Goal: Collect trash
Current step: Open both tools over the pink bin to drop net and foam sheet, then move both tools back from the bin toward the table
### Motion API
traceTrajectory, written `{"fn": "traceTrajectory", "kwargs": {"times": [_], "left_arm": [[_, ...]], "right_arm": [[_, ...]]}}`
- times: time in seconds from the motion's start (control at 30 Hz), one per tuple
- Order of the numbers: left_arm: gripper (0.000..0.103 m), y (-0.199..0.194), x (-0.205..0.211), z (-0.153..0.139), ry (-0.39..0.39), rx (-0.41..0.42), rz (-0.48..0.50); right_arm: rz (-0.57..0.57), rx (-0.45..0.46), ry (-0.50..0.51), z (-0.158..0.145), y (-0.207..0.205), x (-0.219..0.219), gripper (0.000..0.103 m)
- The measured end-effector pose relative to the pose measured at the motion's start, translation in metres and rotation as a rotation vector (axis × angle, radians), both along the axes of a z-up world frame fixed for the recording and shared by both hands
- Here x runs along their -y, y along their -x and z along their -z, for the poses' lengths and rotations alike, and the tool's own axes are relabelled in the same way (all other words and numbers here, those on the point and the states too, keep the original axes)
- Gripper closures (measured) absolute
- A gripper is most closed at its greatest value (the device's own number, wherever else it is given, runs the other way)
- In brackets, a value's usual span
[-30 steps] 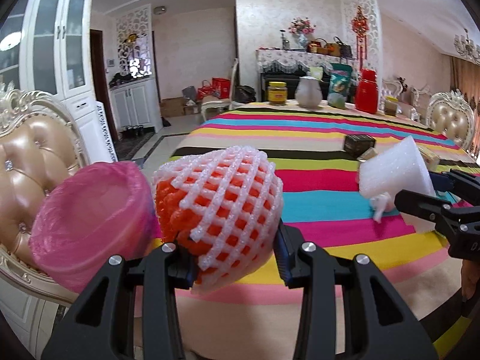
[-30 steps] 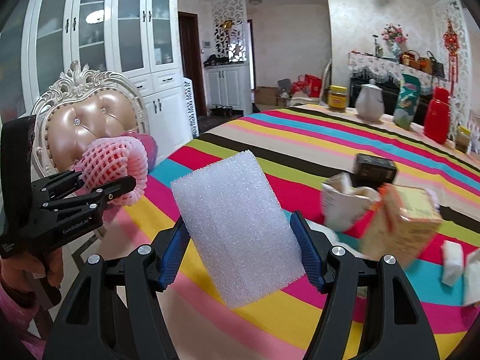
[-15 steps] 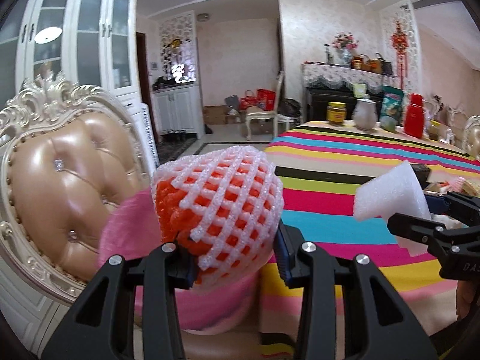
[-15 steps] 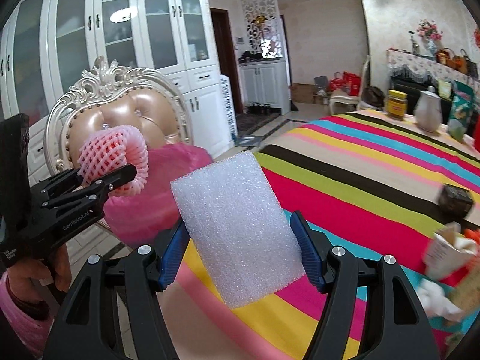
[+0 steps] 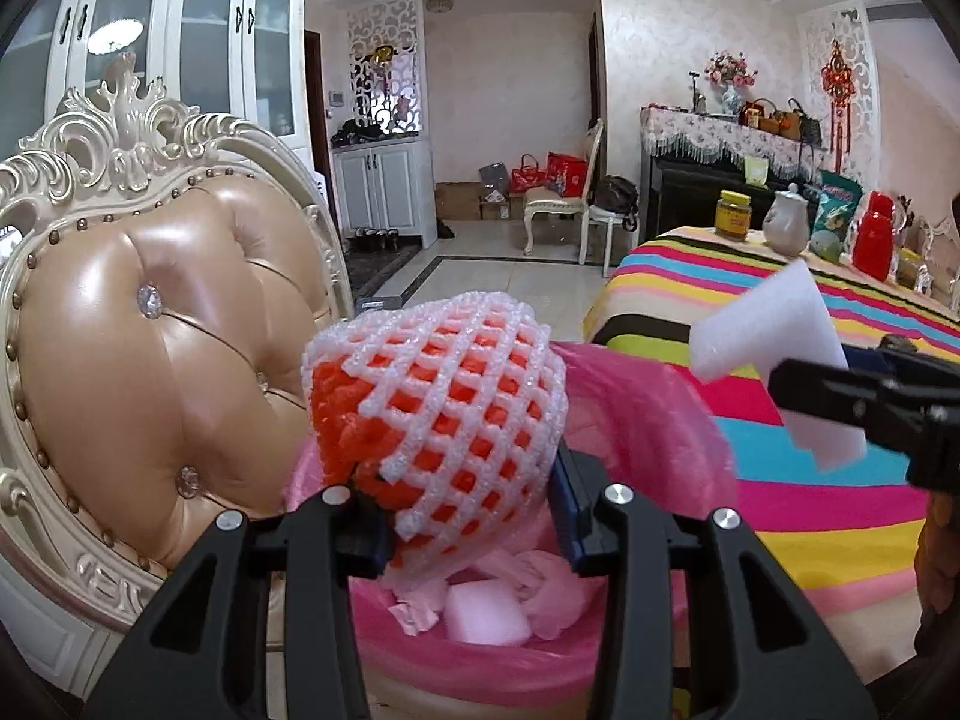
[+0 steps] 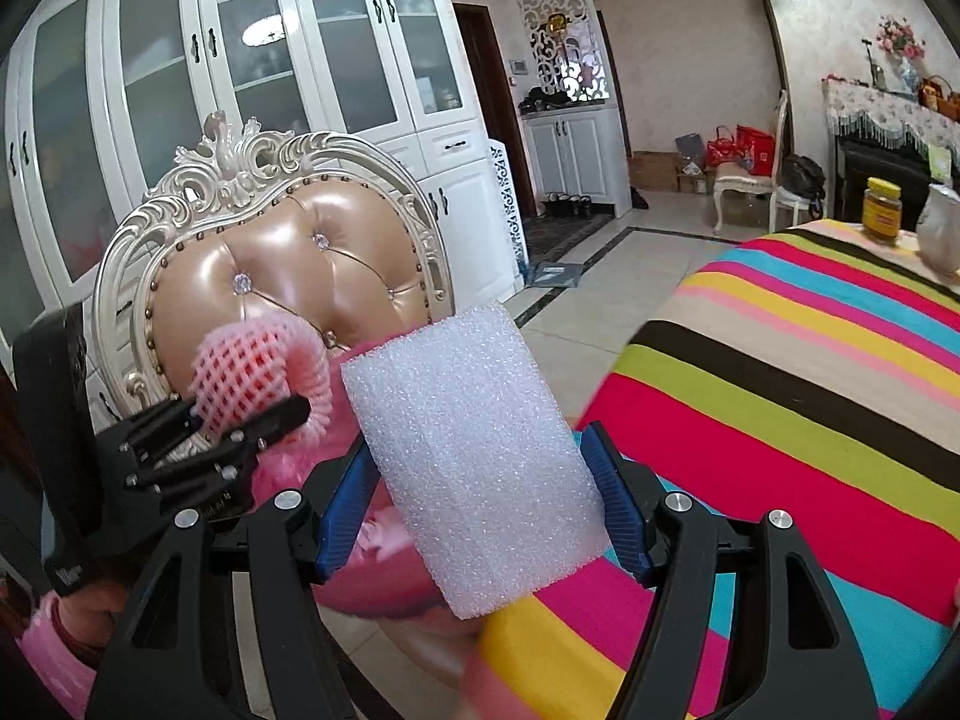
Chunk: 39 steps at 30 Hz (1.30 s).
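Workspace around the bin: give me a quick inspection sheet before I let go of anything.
Surface: striped tablecloth, bare at the near edge.
Job's things: foam net and foam block, both held; pink-lined bin holds scraps.
Clutter: jar, jug, red container at the far end.
Grippers: left gripper shut on the net over the bin; right gripper grips the block.
Cables: nothing seen.
Surroundings: padded chair, white cabinets.
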State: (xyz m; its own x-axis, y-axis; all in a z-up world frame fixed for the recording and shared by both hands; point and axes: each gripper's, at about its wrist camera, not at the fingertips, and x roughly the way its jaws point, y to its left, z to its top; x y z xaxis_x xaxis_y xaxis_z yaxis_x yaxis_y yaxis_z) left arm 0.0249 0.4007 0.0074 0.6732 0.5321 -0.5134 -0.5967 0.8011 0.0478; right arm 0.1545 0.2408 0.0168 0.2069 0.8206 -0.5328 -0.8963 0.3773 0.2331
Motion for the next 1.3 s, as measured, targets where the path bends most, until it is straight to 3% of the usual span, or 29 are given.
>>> {"fn": "traceTrajectory", "kwargs": {"times": [0.23, 0.37, 0.4, 0.53, 0.73, 0.8, 0.97, 1.3], "left_arm": [[0.06, 0.008, -0.035, 0.015, 0.074, 0.018, -0.034], [0.057, 0.01, -0.043, 0.023, 0.074, 0.026, -0.024], [0.052, 0.01, -0.044, 0.024, 0.072, 0.021, -0.029], [0.028, 0.018, -0.042, 0.021, 0.057, 0.037, -0.087], [0.006, 0.029, -0.016, 0.008, -0.033, 0.037, -0.143], [0.005, 0.029, -0.001, 0.003, -0.055, 0.051, -0.135], [0.005, 0.01, 0.057, -0.009, -0.06, 0.074, 0.004], [0.005, -0.072, 0.188, 0.004, -0.007, 0.026, 0.335]], "right_arm": [[-0.038, -0.013, 0.019, 0.006, 0.005, -0.037, 0.037], [-0.073, -0.037, 0.016, 0.012, 0.007, -0.054, 0.032], [-0.074, -0.041, 0.017, 0.013, 0.007, -0.057, 0.023], [-0.049, -0.041, -0.002, 0.013, 0.003, -0.043, 0.022], [-0.004, 0.005, -0.027, -0.001, -0.003, 0.01, 0.022], [0.022, 0.037, -0.009, -0.003, -0.002, 0.035, 0.021], [0.11, 0.087, 0.025, 0.0, -0.005, 0.104, 0.021], [0.393, 0.052, 0.057, 0.011, -0.038, 0.258, 0.021]]}}
